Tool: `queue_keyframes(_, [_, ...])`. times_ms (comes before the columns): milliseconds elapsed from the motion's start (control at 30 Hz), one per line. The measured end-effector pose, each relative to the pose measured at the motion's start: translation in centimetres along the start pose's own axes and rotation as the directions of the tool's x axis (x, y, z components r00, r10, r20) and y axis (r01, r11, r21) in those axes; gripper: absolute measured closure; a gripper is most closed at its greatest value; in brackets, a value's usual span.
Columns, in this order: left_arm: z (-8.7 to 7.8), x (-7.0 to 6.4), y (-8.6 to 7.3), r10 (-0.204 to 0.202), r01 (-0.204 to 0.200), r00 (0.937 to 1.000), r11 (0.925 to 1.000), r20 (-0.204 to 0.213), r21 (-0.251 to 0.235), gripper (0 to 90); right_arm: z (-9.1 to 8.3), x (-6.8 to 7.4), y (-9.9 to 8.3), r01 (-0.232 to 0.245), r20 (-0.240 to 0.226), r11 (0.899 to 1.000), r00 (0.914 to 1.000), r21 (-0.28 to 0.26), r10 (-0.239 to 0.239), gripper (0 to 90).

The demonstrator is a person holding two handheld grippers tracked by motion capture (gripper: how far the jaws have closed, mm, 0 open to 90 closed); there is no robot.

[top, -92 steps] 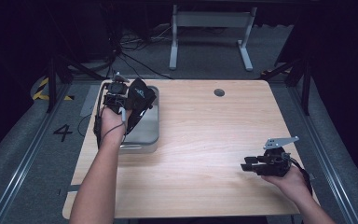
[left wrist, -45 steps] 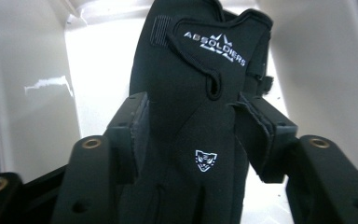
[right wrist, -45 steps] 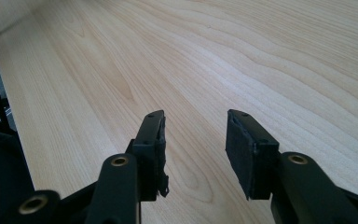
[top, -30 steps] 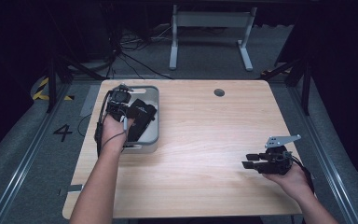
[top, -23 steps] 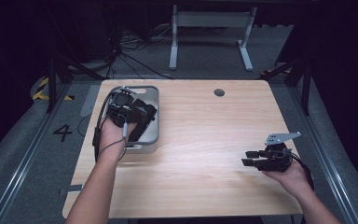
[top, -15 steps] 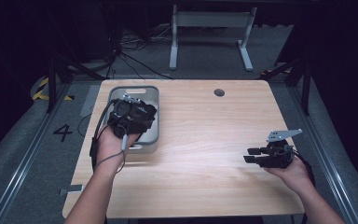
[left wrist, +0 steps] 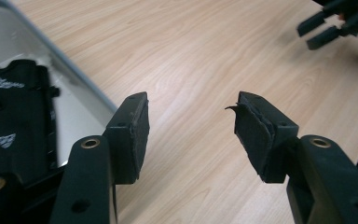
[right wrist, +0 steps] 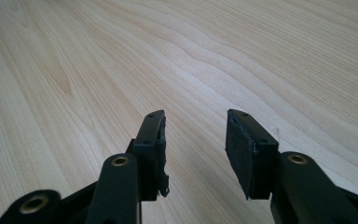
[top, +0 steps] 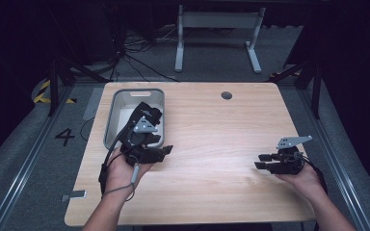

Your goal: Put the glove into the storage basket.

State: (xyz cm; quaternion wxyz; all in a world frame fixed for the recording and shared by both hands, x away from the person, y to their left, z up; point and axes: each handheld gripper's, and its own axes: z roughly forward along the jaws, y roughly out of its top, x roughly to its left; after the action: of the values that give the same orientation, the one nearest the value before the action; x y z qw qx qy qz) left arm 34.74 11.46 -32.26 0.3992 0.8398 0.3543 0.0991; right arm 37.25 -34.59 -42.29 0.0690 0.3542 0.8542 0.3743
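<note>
A grey metal bin (top: pixel 121 111) stands at the table's far left. A black object with white markings (left wrist: pixel 14 116) lies inside it, and its top (top: pixel 147 112) also shows in the high view. My left gripper (top: pixel 166 151) hovers just off the bin's near right corner, pointing right. In the left gripper view that gripper (left wrist: pixel 191 126) is open, with bare wood between its worn pads (left wrist: pixel 254 135). My right gripper (top: pixel 264 161) rests low near the table's right edge, pointing left. It (right wrist: pixel 193 140) is open and holds nothing.
The light wooden table (top: pixel 212 125) has a round cable hole (top: pixel 227 95) at the back. Beyond it, a white stand (top: pixel 217 29) and cables (top: pixel 135 53) sit on the dark floor. The right gripper (left wrist: pixel 335 23) appears far off in the left gripper view.
The left gripper lowered the black object into the bin, let go of it, and drew back toward the person and to the right. The right gripper barely shifted.
</note>
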Motion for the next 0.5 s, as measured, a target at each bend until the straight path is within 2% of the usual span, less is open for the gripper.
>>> queue_keyframes(67, [0.5,-0.4,-0.5,0.025,-0.025,0.9997,0.9995,0.006,0.021,44.9,0.1,-0.1,-0.1,-0.002,0.000,1.000,1.0000,0.001,0.002,58.2])
queue_keyframes(133, [0.8,-0.6,-0.9,0.027,-0.029,0.9992,0.9980,0.028,0.056,44.8,0.1,-0.1,-0.2,-0.012,0.003,1.000,0.9999,-0.001,0.012,58.2])
queue_keyframes(167, [1.1,-0.8,-1.2,0.036,-0.041,0.9976,0.9961,0.059,0.078,44.3,0.1,-0.2,-0.3,-0.013,0.003,1.000,0.9999,-0.002,0.013,58.0])
queue_keyframes(200, [1.3,-1.1,-1.7,0.064,-0.070,0.9956,0.9933,0.069,0.092,44.0,0.1,-0.1,-0.3,-0.015,0.006,1.000,0.9999,-0.005,0.015,58.0])
queue_keyframes(233, [1.4,-1.2,-2.0,0.072,-0.077,0.9955,0.9934,0.062,0.085,44.6,0.0,-0.1,-0.4,-0.017,0.009,1.000,0.9998,-0.007,0.017,58.1])
queue_keyframes(267, [1.8,-1.3,-2.4,0.072,-0.079,0.9948,0.9921,0.071,0.098,45.0,0.0,0.0,-0.5,-0.016,0.008,1.000,0.9998,-0.008,0.016,58.1])
queue_keyframes(300, [2.1,-1.4,-2.6,0.082,-0.093,0.9929,0.9872,0.086,0.130,44.0,0.0,0.0,-0.5,-0.014,0.005,1.000,0.9999,-0.006,0.014,58.1])
queue_keyframes(333, [2.2,-1.5,-2.9,0.112,-0.122,0.9903,0.9824,0.083,0.141,44.2,0.0,0.1,-0.5,-0.014,0.004,1.000,0.9999,-0.011,0.014,58.1])
queue_keyframes(367, [2.3,-1.5,-3.3,0.119,-0.130,0.9895,0.9824,0.081,0.135,44.9,-0.1,0.2,-0.5,-0.012,0.001,1.000,0.9999,-0.013,0.012,58.1])
queue_keyframes(433, [2.8,-1.1,-4.1,0.081,-0.099,0.9881,0.9856,0.131,0.137,43.8,0.0,0.4,-0.6,-0.006,0.000,1.000,1.0000,-0.011,0.006,58.1])
queue_keyframes(500, [3.4,-0.7,-4.7,0.056,-0.082,0.9872,0.9814,0.149,0.174,43.6,0.0,0.4,-0.6,-0.005,0.002,1.000,1.0000,-0.011,0.005,57.8])
